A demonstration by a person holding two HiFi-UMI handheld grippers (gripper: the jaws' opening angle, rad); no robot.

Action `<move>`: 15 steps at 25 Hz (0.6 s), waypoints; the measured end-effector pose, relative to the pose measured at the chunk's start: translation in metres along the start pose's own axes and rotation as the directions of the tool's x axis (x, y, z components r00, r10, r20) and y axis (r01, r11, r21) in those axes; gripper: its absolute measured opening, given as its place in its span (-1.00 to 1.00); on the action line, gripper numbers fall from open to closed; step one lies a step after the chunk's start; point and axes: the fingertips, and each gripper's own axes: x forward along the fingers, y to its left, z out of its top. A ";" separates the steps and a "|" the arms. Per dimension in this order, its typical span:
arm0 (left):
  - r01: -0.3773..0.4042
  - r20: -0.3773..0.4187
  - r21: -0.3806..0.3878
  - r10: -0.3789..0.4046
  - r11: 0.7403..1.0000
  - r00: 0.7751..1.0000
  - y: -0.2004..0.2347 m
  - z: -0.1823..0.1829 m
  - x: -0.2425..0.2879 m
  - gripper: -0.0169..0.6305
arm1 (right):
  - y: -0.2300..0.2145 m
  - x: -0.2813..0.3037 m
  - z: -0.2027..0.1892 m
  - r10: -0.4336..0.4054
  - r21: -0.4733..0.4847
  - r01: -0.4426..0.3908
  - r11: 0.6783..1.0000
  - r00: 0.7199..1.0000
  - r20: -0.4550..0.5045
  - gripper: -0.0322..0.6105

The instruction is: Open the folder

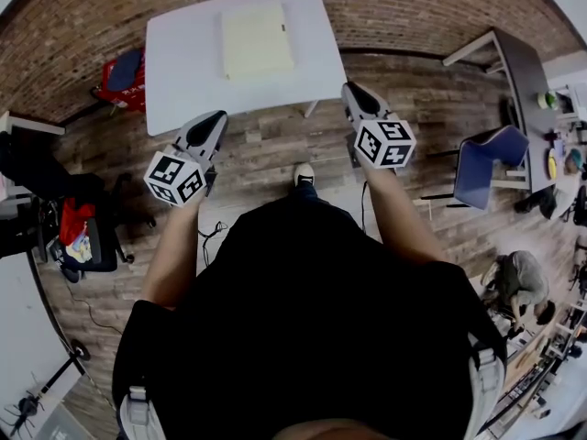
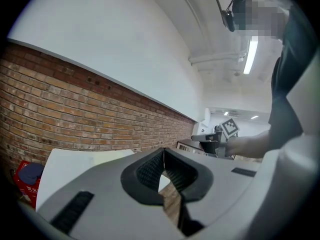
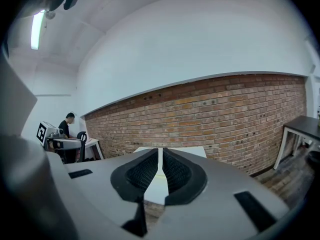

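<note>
Left gripper (image 1: 219,116) and right gripper (image 1: 349,88) are clenched and empty, short of the closed yellow folder (image 1: 257,39) at upper centre. Clenched tips could shove it across the white table (image 1: 179,71).

No text is reading clearly; cubes on the left gripper (image 1: 219,116) and right gripper (image 1: 349,88) are showing only square patterns

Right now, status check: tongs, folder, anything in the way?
Left tongs shut, right tongs shut to a slit, both empty, near the table front edge. Folder closed, flat, untouched. Nothing blocking the approach.
</note>
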 end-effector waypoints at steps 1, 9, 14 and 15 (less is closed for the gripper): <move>0.000 -0.003 0.000 0.000 1.000 1.000 0.001 0.000 0.005 -0.91 | -0.004 0.004 0.000 0.003 0.001 -0.002 1.000 1.000 -0.003 -0.75; -0.026 -0.014 -0.019 0.026 0.999 1.000 0.017 -0.001 0.040 -0.90 | -0.033 0.038 0.005 0.027 0.003 -0.027 1.000 0.999 -0.027 -0.75; -0.044 -0.020 -0.030 0.043 0.999 0.999 0.029 -0.001 0.054 -0.91 | -0.043 0.058 0.008 0.048 0.007 -0.048 0.999 0.998 -0.037 -0.75; -0.047 -0.021 -0.031 0.046 0.998 0.999 0.031 -0.001 0.057 -0.91 | -0.045 0.061 0.009 0.052 0.007 -0.052 0.999 0.998 -0.039 -0.75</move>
